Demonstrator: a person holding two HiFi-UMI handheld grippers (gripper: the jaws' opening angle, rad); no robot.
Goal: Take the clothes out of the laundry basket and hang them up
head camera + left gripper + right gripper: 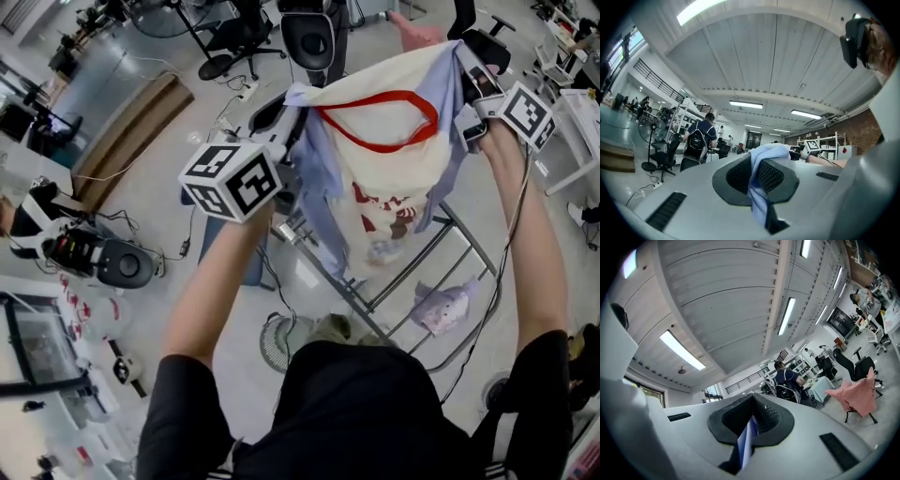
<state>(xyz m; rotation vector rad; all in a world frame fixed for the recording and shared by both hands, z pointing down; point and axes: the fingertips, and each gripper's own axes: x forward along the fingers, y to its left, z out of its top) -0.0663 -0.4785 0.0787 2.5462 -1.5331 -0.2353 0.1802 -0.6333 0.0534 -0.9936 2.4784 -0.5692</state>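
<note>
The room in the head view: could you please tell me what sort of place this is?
Probably an open-plan lab or workshop office: rolling office chairs, metal shelving, and strip lights on a panelled ceiling.

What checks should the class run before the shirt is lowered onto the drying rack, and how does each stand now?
1. Left hand-held gripper shut on the shirt: ok, blue cloth pinched between its jaws.
2. Right hand-held gripper shut on the shirt: ok, cloth edge pinched.
3. Shirt spread wide between both grippers: ok.
4. Drying rack under the shirt: ok.
5. Bar beneath the shirt free: cannot tell, the shirt hides it; a small cloth already lies on the rack nearer the person.
6. Hem clear of the bars: cannot tell.
</note>
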